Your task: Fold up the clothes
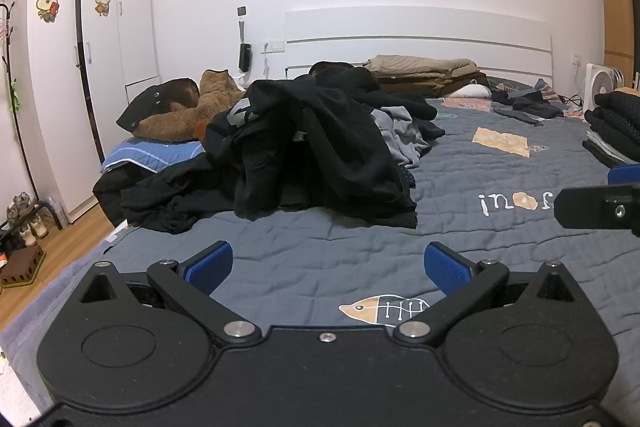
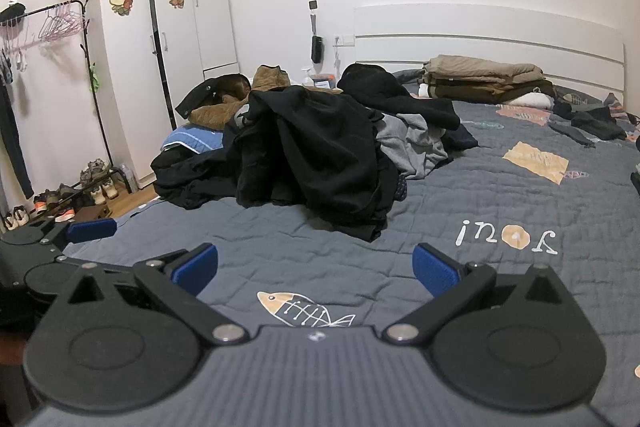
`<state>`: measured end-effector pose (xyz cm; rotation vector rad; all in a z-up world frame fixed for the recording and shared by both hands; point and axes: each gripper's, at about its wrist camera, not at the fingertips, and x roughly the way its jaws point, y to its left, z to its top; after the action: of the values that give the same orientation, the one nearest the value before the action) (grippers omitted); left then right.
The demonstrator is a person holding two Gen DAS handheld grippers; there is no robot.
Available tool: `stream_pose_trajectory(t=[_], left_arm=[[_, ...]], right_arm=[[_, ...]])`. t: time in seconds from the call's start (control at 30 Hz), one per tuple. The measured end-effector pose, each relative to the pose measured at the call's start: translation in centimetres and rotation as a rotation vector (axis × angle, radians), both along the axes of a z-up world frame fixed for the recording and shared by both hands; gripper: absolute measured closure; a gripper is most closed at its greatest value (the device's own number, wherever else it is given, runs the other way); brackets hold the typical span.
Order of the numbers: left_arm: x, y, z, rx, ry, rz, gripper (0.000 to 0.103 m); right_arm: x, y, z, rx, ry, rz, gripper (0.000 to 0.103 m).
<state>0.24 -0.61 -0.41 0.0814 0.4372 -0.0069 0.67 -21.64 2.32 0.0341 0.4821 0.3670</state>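
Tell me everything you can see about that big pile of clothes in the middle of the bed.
The pile of clothes is an unfolded, rumpled heap, mostly black fabric draped in loose folds, with a grey garment bunched on its right side. A brown quilted jacket lies behind its left side. It rests on the grey quilt, left of the bed's middle. Neither tool touches it.
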Motion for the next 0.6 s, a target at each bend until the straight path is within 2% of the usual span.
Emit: stream_pose_trajectory(t=[0.33,0.6], left_arm=[[0.2,0.4,0.1,-0.016,-0.019,-0.052,0.0],[0.7,1.8,0.1,-0.056,-0.019,0.009,0.0]], right_arm=[[0.4,-0.6,-0.2,0.029,0.006,-0.022,0.0],[1.5,-0.7,-0.2,0.064,0.022,-0.011,0.0]])
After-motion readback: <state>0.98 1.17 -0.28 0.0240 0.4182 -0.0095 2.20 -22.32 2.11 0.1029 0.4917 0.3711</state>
